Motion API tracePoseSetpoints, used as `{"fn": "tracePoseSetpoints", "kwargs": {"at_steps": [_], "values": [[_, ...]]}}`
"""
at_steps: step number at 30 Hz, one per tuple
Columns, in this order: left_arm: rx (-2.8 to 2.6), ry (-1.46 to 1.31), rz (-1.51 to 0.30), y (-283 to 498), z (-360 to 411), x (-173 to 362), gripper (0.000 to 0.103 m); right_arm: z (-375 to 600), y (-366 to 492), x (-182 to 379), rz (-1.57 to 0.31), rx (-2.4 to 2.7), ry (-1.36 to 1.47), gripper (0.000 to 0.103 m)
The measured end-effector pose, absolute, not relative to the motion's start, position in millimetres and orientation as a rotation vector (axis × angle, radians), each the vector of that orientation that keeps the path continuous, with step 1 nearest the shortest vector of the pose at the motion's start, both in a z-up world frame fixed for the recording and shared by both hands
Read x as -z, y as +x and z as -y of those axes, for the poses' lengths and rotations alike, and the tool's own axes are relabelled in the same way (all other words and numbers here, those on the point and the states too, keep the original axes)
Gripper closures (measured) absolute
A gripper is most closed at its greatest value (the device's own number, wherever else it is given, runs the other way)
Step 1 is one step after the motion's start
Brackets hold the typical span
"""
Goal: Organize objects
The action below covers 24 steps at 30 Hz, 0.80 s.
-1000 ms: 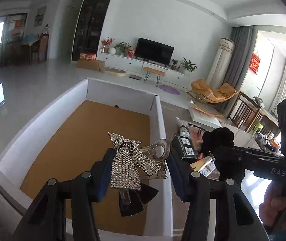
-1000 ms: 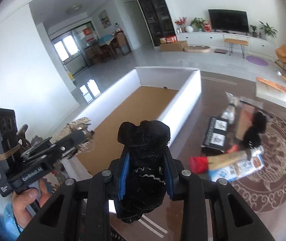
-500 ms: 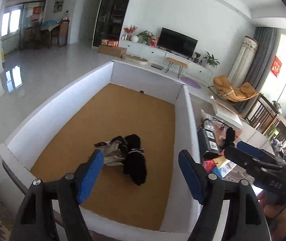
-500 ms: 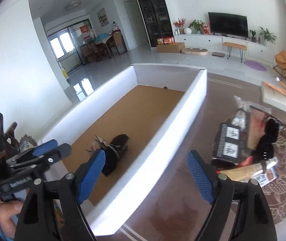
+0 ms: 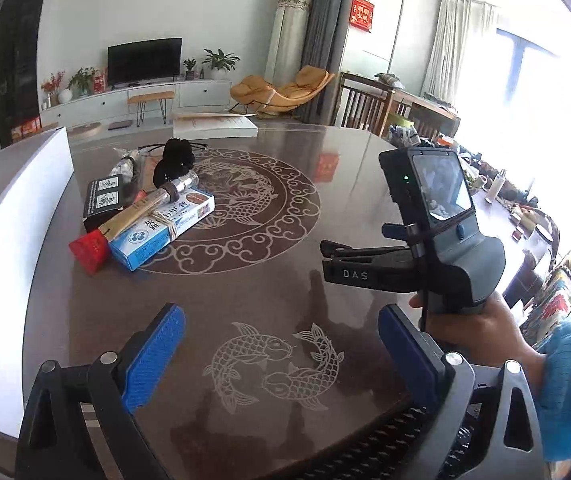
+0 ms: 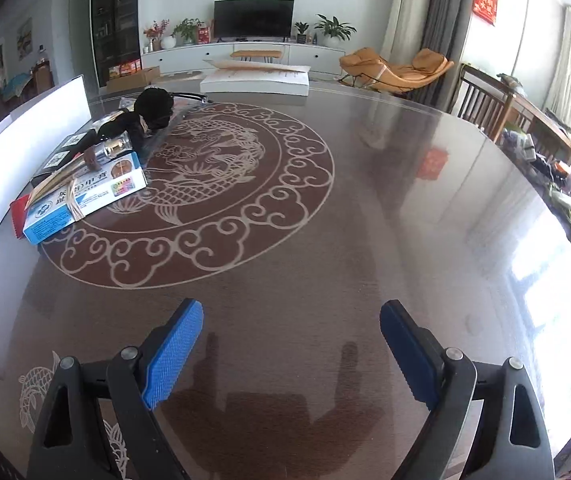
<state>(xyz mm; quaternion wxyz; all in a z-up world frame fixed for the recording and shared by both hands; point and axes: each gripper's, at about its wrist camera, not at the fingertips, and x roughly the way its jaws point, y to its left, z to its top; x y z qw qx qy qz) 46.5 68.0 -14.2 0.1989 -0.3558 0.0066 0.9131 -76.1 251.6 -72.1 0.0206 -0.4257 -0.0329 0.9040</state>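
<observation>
Over the dark patterned table (image 5: 269,272) my left gripper (image 5: 281,316) has its jaws opening wide, with nothing between the blue pads. My right gripper (image 6: 292,308) is likewise opening and empty, just above the tabletop. A pile lies at the left: a blue-and-white box (image 5: 165,224) (image 6: 85,196), a corked glass tube (image 5: 165,194), a red item (image 5: 89,250), a black box (image 5: 103,200) and a black fluffy piece (image 5: 175,160) (image 6: 151,108). The white storage box's wall (image 5: 9,240) (image 6: 25,136) runs along the left edge; its inside is hidden.
A flat white carton (image 5: 215,126) (image 6: 253,80) lies at the table's far edge. A hand (image 5: 477,332) grips the other gripper's handle at the right of the left wrist view. Small clutter (image 6: 565,196) lines the right rim, with wooden chairs (image 6: 485,104) beyond.
Both grippers let go of the rhinestone bow clip and the black fluffy item into the white box, opened wide, then swung right and down over the patterned table.
</observation>
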Motion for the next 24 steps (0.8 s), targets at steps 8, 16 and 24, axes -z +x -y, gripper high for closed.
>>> {"fn": "tracePoseSetpoints", "kwargs": {"at_steps": [8, 16, 24], "values": [[-2.714, -1.059, 0.031, 9, -30, 49, 0.004, -239, -78, 80, 0.145, -2.775, -1.324, 0.010], [-2.733, -1.101, 0.082, -13, -10, 60, 0.004, -240, -79, 82, 0.127, -2.748, -1.328, 0.004], [-2.741, -1.127, 0.076, -16, -9, 67, 0.004, -244, -80, 84, 0.090, -2.742, -1.343, 0.001]]}}
